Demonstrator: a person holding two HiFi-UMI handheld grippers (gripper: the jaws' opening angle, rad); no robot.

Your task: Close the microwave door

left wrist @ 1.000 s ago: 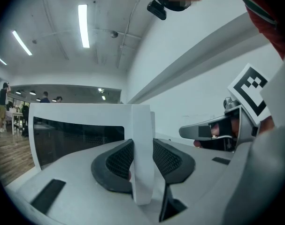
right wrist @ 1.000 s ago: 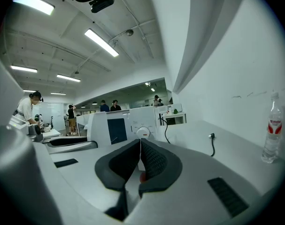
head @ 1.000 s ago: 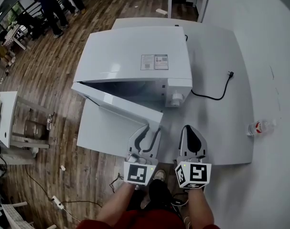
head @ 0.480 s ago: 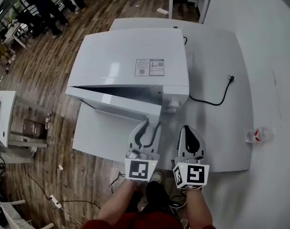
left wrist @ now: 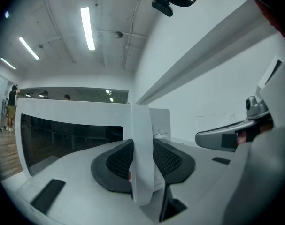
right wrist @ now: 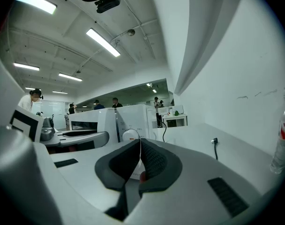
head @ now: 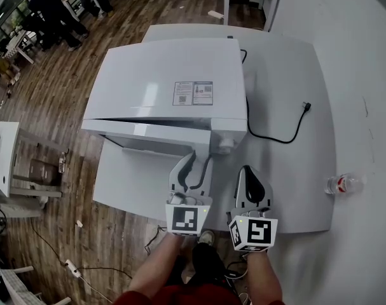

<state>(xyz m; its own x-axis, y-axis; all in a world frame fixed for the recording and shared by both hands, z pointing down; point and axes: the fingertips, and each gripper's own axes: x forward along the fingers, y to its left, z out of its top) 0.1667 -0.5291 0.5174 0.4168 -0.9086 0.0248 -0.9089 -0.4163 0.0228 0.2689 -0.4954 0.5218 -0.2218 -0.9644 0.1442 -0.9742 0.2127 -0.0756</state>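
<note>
A white microwave [head: 167,81] stands on the white table [head: 288,75]. Its door [head: 154,135] is only a narrow wedge away from the front, hinged at the left. My left gripper [head: 196,162] is shut on the door's free edge. In the left gripper view that edge [left wrist: 142,139] stands upright between the black pads, with the dark window [left wrist: 72,130] to its left. My right gripper [head: 250,173] hovers just right of it, shut and empty, pointing at the control panel's knob [right wrist: 130,135]. Its pads [right wrist: 151,161] meet in the right gripper view.
A black power cord [head: 275,132] runs from the microwave's back across the table to a loose plug [head: 305,107]. A plastic bottle [head: 342,184] lies near the table's right front edge. People [head: 53,11] stand far off on the wooden floor. A small white table [head: 5,164] stands at the left.
The door has swung from well ajar to almost against the microwave's front, and my left gripper went with it, still on its edge. The right gripper crept forward slightly.
</note>
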